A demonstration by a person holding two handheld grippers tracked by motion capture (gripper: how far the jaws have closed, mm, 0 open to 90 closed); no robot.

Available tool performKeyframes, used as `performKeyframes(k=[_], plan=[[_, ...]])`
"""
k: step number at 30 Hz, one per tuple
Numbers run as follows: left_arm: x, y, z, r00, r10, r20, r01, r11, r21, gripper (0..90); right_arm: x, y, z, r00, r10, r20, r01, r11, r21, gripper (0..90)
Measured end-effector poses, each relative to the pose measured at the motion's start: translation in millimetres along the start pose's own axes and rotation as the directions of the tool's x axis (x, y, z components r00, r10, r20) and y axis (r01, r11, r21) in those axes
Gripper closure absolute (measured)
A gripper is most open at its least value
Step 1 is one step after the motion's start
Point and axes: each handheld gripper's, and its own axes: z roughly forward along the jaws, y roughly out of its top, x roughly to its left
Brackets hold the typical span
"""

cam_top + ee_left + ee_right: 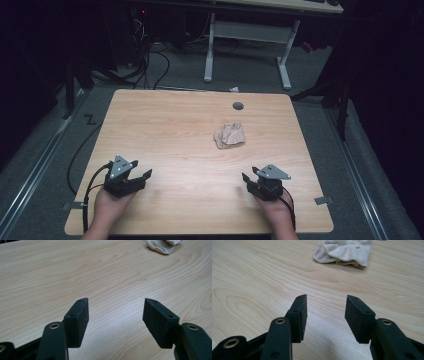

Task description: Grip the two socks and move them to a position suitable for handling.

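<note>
Crumpled beige cloth (230, 135) lies right of centre on the wooden table (165, 130), well apart from both grippers. Left gripper (141, 173) at the near-left edge, jaws apart, nothing between them, bare wood under the pads (77, 320). Right gripper (247, 178) at the near-right edge, jaws also spread and empty. In the left gripper view the cloth (162, 245) is cut off at the top edge; in the right gripper view the cloth (344, 251) is clipped at the top too. Small grey round cap (238, 105) sits beyond the cloth; what it is, can't tell. Room behind is dark, desk frame (247, 37) barely readable.
</note>
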Motion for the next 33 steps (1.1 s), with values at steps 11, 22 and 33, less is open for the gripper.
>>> performKeyframes(k=[11,22,33], plan=[[-1.5,-2.7,2.5,0.9999,0.012,-0.003,-0.012,0.9998,0.019,36.8,6.7,4.7,2.6,0.9994,-0.036,-0.002,0.036,0.9993,-0.007,51.3],[3.1,-6.7,2.4,0.9993,-0.019,0.033,0.018,0.9994,0.031,35.5,12.2,39.2,16.5,0.9989,-0.047,-0.003,0.047,0.9983,-0.035,51.5],[4.8,-7.1,0.9,0.9986,-0.021,0.048,0.019,0.9995,0.026,35.6,3.9,61.2,46.0,0.9999,-0.009,0.005,0.009,0.9999,0.012,47.0]])
